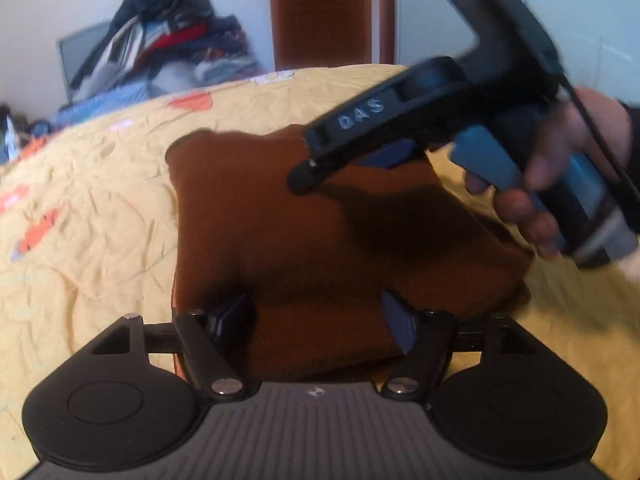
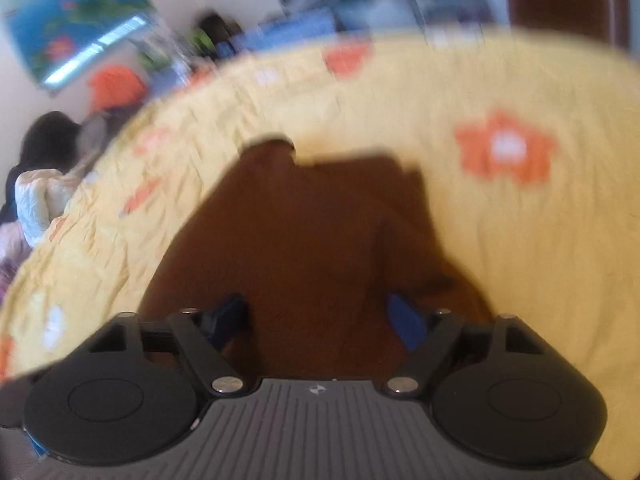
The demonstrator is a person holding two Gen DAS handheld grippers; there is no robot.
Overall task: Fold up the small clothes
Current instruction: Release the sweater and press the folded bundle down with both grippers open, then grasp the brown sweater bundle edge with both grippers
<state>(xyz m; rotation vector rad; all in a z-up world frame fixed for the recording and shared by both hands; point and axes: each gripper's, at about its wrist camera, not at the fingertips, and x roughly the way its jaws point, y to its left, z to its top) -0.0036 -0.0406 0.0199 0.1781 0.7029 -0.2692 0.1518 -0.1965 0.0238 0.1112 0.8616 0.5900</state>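
A brown garment [image 1: 304,240] lies folded into a rough rectangle on the yellow bedspread [image 1: 88,216]. My left gripper [image 1: 316,320] is open, its blue pads wide apart just above the garment's near edge. My right gripper shows in the left wrist view [image 1: 340,160], held by a hand above the garment's far right part, casting a shadow on it. In the blurred right wrist view the right gripper [image 2: 320,320] is open over the same brown garment [image 2: 312,232], holding nothing.
The yellow bedspread [image 2: 500,240] has orange flower prints [image 2: 506,148]. A pile of clothes [image 1: 168,48] sits beyond the bed's far left. A brown door [image 1: 328,12] stands behind. A colourful picture [image 2: 76,12] hangs on the wall.
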